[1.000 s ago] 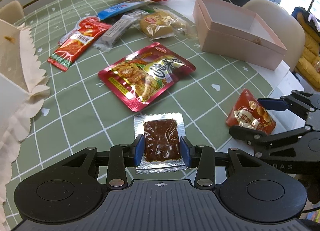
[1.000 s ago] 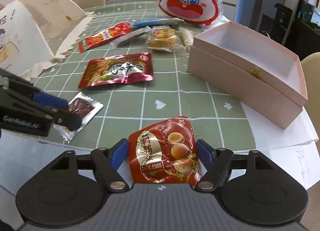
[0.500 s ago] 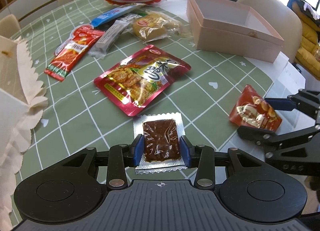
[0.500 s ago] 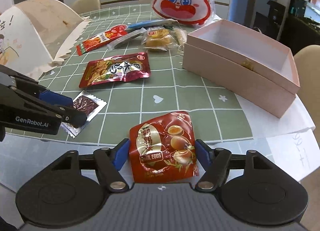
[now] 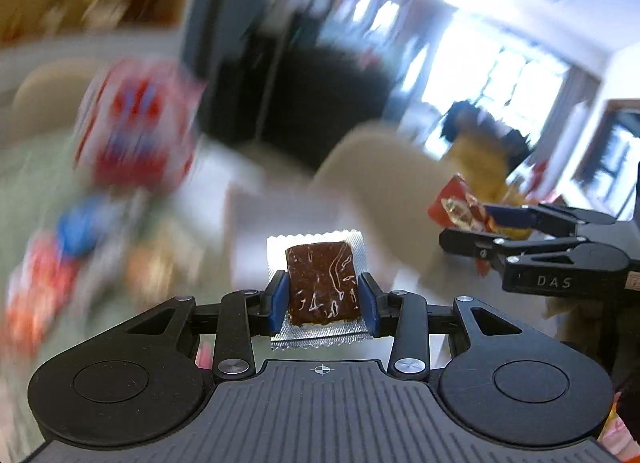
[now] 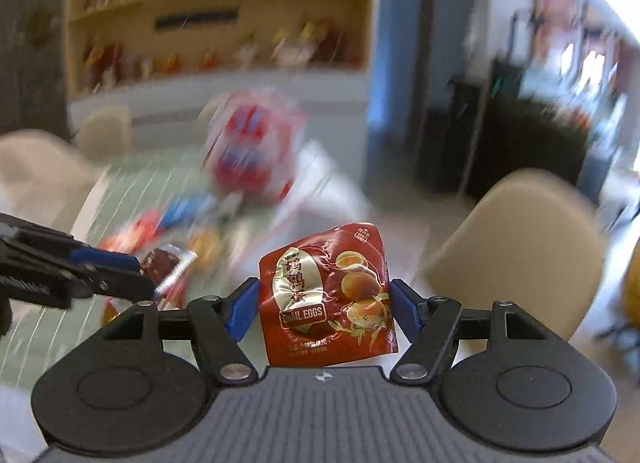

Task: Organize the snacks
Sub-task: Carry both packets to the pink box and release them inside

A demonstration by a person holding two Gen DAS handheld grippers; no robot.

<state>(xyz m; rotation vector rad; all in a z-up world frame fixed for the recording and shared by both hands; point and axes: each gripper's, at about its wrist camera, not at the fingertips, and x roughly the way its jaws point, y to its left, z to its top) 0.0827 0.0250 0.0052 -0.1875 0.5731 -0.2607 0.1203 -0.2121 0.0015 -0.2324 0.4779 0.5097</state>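
Left gripper [image 5: 323,305] clamped on a small silver-edged packet [image 5: 320,289] of dark brown snack, jaws having just closed a little further, blue pads [image 5: 279,300] pressed against both long edges. Packet held flat between the fingers, long axis running straight out past the tips, far end tilted slightly up, clear of any surface.

Right gripper [image 6: 325,307] clamped on a red quail-egg pouch [image 6: 328,297], jaws having narrowed somewhat within the last second, pads [image 6: 242,309] pressed on both sides. Pouch carried upright between the fingers, printed face toward the camera, top edge beyond the tips and leaning right, long axis along the fingers.

Beyond and below the fingertips, heavily blurred: a green checked table [image 6: 132,199] strewn with other snack packs, a red-and-white cartoon bag [image 6: 256,151] at its far end, beige chairs [image 6: 516,247] around it. Farther off, wooden shelves [image 6: 224,23] and bright windows [image 5: 492,87].
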